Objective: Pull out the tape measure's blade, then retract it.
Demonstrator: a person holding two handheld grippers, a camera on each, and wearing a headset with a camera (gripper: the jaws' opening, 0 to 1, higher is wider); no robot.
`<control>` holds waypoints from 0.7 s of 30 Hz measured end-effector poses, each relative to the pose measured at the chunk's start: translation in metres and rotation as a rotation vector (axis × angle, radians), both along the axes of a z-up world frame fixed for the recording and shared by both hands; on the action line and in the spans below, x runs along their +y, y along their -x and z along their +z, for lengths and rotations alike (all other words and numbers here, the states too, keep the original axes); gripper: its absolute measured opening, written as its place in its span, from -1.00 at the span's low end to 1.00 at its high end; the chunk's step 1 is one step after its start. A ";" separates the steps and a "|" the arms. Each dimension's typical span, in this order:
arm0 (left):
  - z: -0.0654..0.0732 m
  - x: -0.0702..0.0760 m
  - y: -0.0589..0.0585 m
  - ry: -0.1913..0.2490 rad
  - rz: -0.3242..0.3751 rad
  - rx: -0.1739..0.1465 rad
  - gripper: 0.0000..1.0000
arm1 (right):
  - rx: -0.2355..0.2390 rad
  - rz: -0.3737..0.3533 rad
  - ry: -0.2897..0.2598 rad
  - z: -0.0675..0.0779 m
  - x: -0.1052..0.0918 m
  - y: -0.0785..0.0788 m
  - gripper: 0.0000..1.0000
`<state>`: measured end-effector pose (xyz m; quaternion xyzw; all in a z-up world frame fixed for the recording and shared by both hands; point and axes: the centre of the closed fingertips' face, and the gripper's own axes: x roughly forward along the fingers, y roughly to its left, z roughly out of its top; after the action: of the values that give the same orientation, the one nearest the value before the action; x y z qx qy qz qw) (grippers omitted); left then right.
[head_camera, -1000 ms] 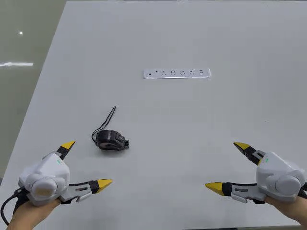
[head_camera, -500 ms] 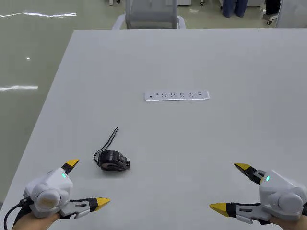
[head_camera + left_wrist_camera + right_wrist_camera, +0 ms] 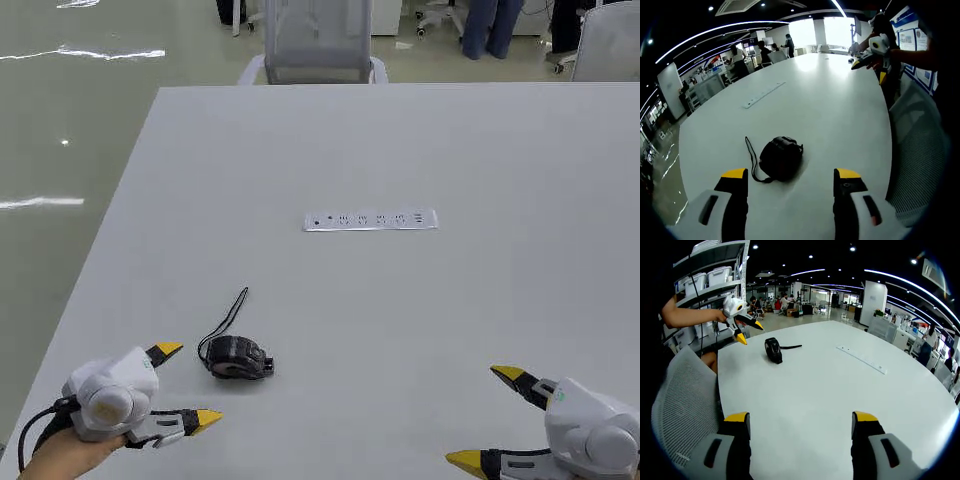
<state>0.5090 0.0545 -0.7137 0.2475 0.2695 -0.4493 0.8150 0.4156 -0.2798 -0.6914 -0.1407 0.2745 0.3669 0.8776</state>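
Note:
A small black tape measure [image 3: 236,357] with a thin black wrist cord lies on the white table [image 3: 400,130], blade fully inside. My left gripper [image 3: 187,384] hovers open just left of it, yellow tips apart. In the left gripper view the tape measure [image 3: 780,157] sits a short way ahead of the gripper [image 3: 790,181], between the lines of its two jaws. My right gripper [image 3: 490,418] is open at the near right edge, far from the tape measure [image 3: 773,349], which lies well ahead of the gripper [image 3: 799,421] in the right gripper view, near the left gripper [image 3: 738,311].
A white power strip [image 3: 370,220] lies flat in the middle of the table, beyond the tape measure. A grey chair [image 3: 315,40] stands at the far edge. People stand in the room behind.
The head camera has tilted up, so the table's far edge and chair come into view. My left gripper has closed in a little on the tape measure. The tape measure has not moved.

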 end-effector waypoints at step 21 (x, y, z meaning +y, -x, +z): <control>-0.019 -0.009 -0.028 -0.263 -0.276 0.019 0.04 | -0.011 0.125 0.026 -0.007 0.009 -0.005 0.30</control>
<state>0.5368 0.0454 -0.7329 0.3824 0.2972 -0.5201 0.7035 0.4211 -0.2704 -0.6984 -0.1709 0.2651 0.4167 0.8525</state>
